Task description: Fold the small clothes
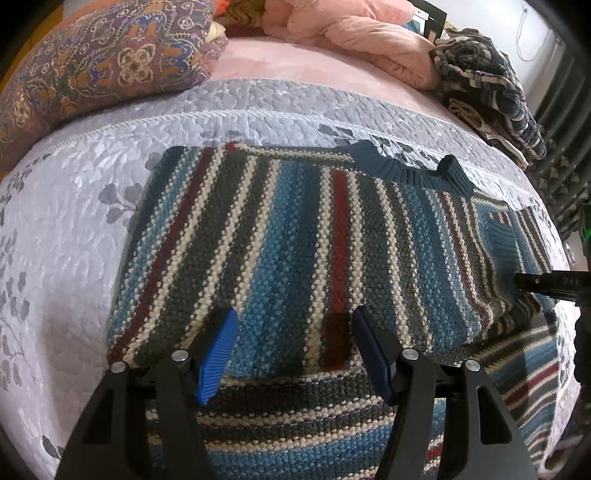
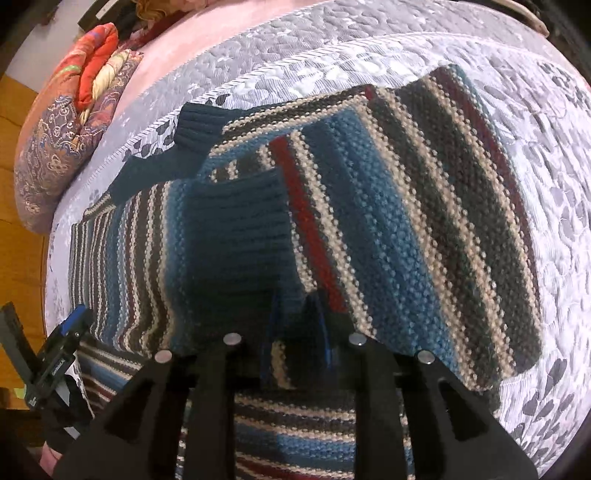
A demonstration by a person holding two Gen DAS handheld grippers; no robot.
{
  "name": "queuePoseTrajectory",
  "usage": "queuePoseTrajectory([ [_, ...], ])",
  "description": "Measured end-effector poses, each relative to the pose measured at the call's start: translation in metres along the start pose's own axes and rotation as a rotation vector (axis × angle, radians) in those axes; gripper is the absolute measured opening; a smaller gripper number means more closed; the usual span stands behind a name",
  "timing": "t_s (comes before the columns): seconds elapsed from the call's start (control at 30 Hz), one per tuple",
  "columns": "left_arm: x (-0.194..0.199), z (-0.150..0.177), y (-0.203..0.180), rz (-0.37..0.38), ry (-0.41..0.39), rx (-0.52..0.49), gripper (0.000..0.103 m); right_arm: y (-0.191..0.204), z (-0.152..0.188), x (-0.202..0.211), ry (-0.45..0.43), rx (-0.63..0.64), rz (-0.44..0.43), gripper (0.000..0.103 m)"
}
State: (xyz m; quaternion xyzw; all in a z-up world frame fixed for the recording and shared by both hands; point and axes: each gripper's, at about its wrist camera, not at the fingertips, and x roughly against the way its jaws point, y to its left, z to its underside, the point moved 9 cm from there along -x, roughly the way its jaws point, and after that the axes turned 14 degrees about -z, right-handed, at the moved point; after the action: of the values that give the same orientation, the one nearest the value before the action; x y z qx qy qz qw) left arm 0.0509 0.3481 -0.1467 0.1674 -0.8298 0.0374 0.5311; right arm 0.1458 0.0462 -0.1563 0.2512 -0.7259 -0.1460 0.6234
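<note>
A knitted sweater (image 1: 295, 229) with blue, grey, cream and red stripes lies folded on the bed, its dark blue ribbed collar (image 1: 417, 171) at the far edge. My left gripper (image 1: 295, 312) hovers open over the sweater's near edge, and its blue pads (image 1: 218, 347) hold nothing. In the right wrist view the sweater (image 2: 406, 206) fills the middle, with a ribbed cuff (image 2: 236, 236) folded onto it. My right gripper (image 2: 297, 310) is shut on a fold of the sweater at its near edge. Its tip (image 1: 546, 286) shows at the right of the left wrist view.
The bed carries a lilac quilted cover (image 1: 66, 229) with a leaf pattern. A paisley pillow (image 1: 99, 62) lies far left, a pink blanket (image 1: 354, 33) at the back and a pile of dark patterned clothes (image 1: 491, 92) far right. Wooden floor (image 2: 18, 155) lies beyond the bed.
</note>
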Motion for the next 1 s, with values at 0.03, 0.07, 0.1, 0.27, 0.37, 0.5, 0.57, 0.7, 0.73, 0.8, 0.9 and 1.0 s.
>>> queuePoseTrajectory([
  [0.03,-0.001,0.000,0.000,-0.002,-0.001,-0.002,0.064,-0.001,0.000,0.000,0.000,0.003,0.000,0.020],
  [0.07,-0.001,0.001,0.000,-0.003,-0.002,-0.003,0.064,-0.001,0.000,-0.001,0.000,0.004,0.000,0.020],
  [0.1,-0.001,0.001,0.000,-0.005,-0.004,-0.004,0.064,-0.002,0.000,-0.001,-0.001,0.000,0.000,0.020],
  [0.27,-0.004,0.002,-0.001,-0.020,-0.013,-0.018,0.065,-0.003,-0.001,-0.003,-0.007,0.008,0.008,0.020],
  [0.37,-0.004,0.002,-0.002,-0.023,-0.016,-0.020,0.065,0.000,-0.003,-0.007,-0.010,0.017,0.016,0.020],
  [0.5,-0.004,0.002,-0.002,-0.030,-0.018,-0.022,0.065,0.001,-0.004,-0.009,-0.012,0.016,0.019,0.020],
  [0.57,-0.004,0.002,-0.002,-0.031,-0.019,-0.019,0.065,0.001,-0.004,-0.009,-0.015,0.017,0.019,0.020],
  [0.7,-0.004,0.002,-0.003,-0.041,-0.024,-0.022,0.065,0.000,-0.003,-0.008,-0.028,0.013,0.015,0.020],
  [0.73,-0.003,0.002,-0.003,-0.044,-0.023,-0.021,0.065,0.000,-0.002,-0.007,-0.035,0.005,0.009,0.020],
  [0.8,0.001,0.002,-0.002,-0.052,-0.014,-0.016,0.064,0.000,0.000,0.001,-0.055,-0.019,-0.004,0.021],
  [0.9,0.016,0.003,0.001,-0.058,-0.017,-0.005,0.064,0.010,0.009,0.024,-0.096,-0.023,-0.038,0.030],
  [1.0,0.032,0.010,0.002,-0.072,-0.019,-0.021,0.064,0.016,0.027,0.041,-0.092,-0.008,-0.057,0.039],
])
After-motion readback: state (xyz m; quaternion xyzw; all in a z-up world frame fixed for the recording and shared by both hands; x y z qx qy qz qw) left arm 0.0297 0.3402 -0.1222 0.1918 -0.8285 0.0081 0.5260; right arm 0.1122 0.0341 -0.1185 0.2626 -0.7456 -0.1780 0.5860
